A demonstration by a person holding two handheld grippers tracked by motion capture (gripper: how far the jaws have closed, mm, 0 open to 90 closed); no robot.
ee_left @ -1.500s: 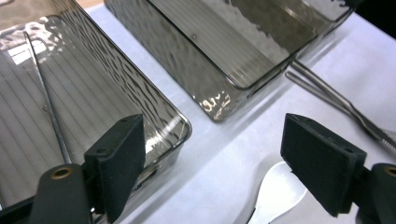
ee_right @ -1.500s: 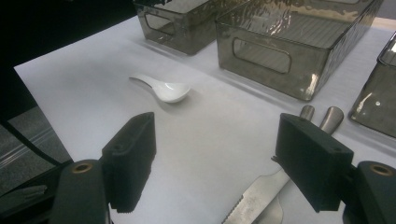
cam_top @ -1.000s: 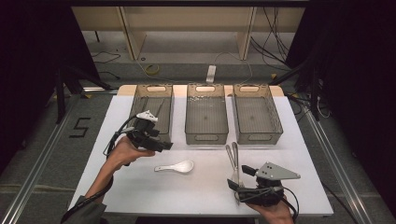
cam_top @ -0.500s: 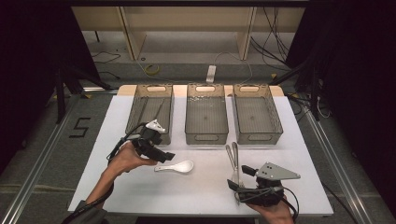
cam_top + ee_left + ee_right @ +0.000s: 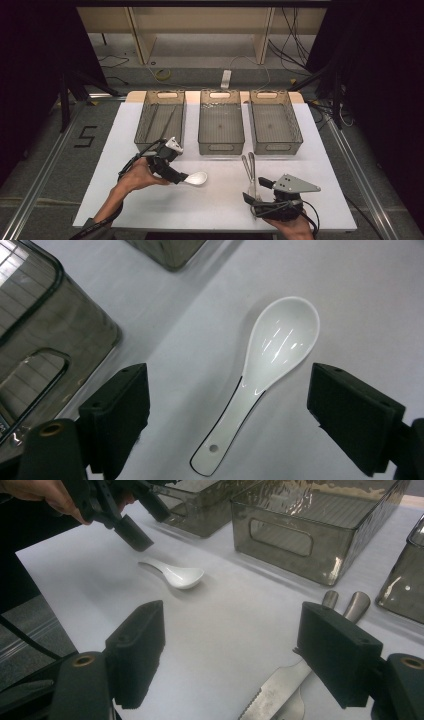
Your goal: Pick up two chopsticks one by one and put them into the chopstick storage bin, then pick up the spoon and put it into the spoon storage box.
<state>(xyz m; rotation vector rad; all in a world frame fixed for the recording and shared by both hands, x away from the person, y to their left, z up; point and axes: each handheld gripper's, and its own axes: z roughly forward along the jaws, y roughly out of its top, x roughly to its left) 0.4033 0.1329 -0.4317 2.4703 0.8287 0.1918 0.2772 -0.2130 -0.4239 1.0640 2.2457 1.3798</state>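
White rectangular surface [image 5: 150,210] carries everything. Three smoky translucent plastic bins sit in a row along its 12 o'clock edge: left bin [image 5: 161,120], middle bin [image 5: 221,121], right bin [image 5: 275,121], each just beside the next, not touching. A thin rod-like item leans inside the left bin; too faint to identify.

Right tool [image 5: 256,190] at 5 o'clock on the surface, jaws spread wide, gripping nothing. In the right gripper view [image 5: 232,650] its pads flank bare surface, with the serrated steel knife [image 5: 272,692] and a second steel utensil lying just beside the right pad. From above, these lie as a pair of metal cutlery pieces [image 5: 249,172] pointing toward 12 o'clock.

Left tool [image 5: 176,176] at 8 o'clock, just below the left bin, jaws released and wide apart. In the left gripper view [image 5: 227,410] the pads straddle the white ceramic soup spoon [image 5: 262,375] without touching it.

Spoon [image 5: 195,178] lies flat near the surface's centre-left, bowl toward 3 o'clock, handle under the left tool.
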